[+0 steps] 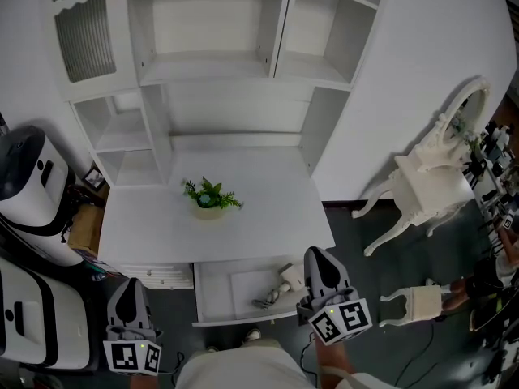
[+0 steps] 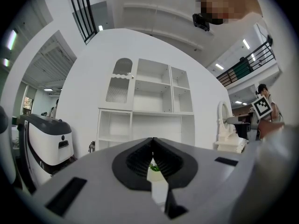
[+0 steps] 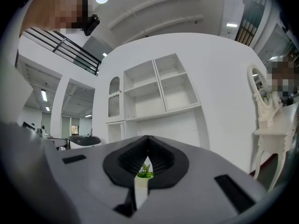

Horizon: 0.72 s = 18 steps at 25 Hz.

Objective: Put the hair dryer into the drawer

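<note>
The dryer (image 1: 283,284) lies in the open drawer (image 1: 209,297), at 6 o'clock from the plant (image 1: 210,195). The left gripper (image 1: 128,284) and right gripper (image 1: 318,257) are both closed tight and hold nothing.

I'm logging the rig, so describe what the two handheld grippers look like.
Both the left gripper and right gripper have grey tapered shells with black ribbed jaw pads. Each carries a white cube printed with black square markers.
</note>
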### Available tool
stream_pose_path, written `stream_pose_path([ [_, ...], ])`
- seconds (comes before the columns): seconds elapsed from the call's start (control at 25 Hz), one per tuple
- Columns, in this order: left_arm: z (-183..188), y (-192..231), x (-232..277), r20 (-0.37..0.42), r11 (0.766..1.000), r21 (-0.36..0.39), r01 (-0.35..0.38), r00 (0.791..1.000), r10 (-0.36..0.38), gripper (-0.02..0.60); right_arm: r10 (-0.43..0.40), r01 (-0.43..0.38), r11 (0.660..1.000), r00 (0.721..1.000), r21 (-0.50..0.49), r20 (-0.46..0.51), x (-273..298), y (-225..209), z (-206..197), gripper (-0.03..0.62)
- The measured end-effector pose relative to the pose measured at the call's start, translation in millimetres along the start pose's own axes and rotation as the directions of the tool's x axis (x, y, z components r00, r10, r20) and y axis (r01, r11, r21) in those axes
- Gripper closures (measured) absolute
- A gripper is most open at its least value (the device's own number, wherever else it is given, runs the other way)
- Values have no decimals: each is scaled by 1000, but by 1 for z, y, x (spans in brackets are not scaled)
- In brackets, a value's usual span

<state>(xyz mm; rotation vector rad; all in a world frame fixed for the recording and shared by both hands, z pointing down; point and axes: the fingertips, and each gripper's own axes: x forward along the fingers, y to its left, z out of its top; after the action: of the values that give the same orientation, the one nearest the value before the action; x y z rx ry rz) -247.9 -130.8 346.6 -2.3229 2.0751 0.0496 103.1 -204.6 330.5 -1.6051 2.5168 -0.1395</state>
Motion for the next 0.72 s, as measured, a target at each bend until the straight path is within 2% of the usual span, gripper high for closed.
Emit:
stream_pose_path([
  [0.72, -17, 3, -6, -21, 999, -30, 14, 1000, -15, 565, -10, 10, 1000, 1000, -28, -12, -5, 12, -4, 584],
])
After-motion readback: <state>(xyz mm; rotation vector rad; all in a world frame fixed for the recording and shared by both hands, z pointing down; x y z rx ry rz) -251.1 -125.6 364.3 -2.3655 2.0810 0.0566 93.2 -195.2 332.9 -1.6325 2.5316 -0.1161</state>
